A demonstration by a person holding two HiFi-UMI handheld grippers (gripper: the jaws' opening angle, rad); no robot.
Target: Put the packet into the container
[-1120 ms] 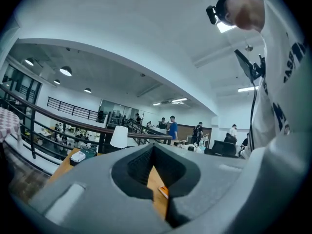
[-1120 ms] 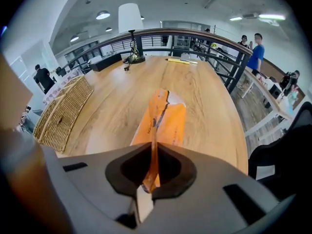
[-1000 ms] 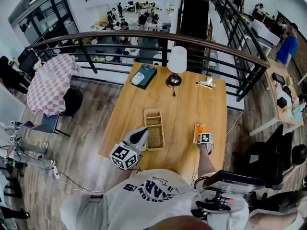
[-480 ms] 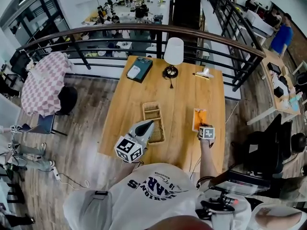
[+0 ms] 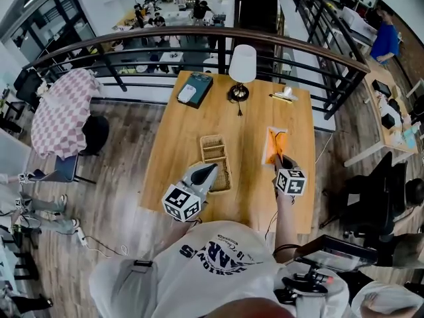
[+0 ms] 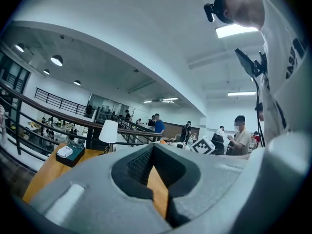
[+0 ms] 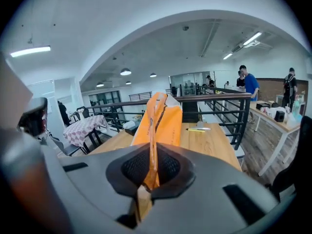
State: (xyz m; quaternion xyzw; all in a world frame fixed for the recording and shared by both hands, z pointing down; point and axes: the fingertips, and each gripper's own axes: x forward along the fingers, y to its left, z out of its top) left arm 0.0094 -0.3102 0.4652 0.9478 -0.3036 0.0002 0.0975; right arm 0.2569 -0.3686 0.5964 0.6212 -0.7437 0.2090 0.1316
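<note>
The orange packet (image 5: 274, 144) is pinched at its near edge by my right gripper (image 5: 281, 159), which is shut on it over the right side of the wooden table (image 5: 248, 204). In the right gripper view the packet (image 7: 164, 117) stands up from the jaws of the right gripper (image 7: 151, 152), above the tabletop. The woven basket container (image 5: 216, 164) sits at the table's middle, left of the packet. My left gripper (image 5: 211, 171) hovers at the basket's near left edge. In its own view the left gripper (image 6: 152, 150) is shut, with nothing between the jaws.
A white lamp (image 5: 242, 66) stands at the table's far middle. A dark box with a white object on it (image 5: 195, 89) lies far left, a yellow pen and small items (image 5: 284, 97) far right. A black railing (image 5: 199, 38) runs behind the table.
My right gripper has lifted with the packet, which lay flat on the table before and now tips upward from the jaws. The left gripper has stayed by the basket.
</note>
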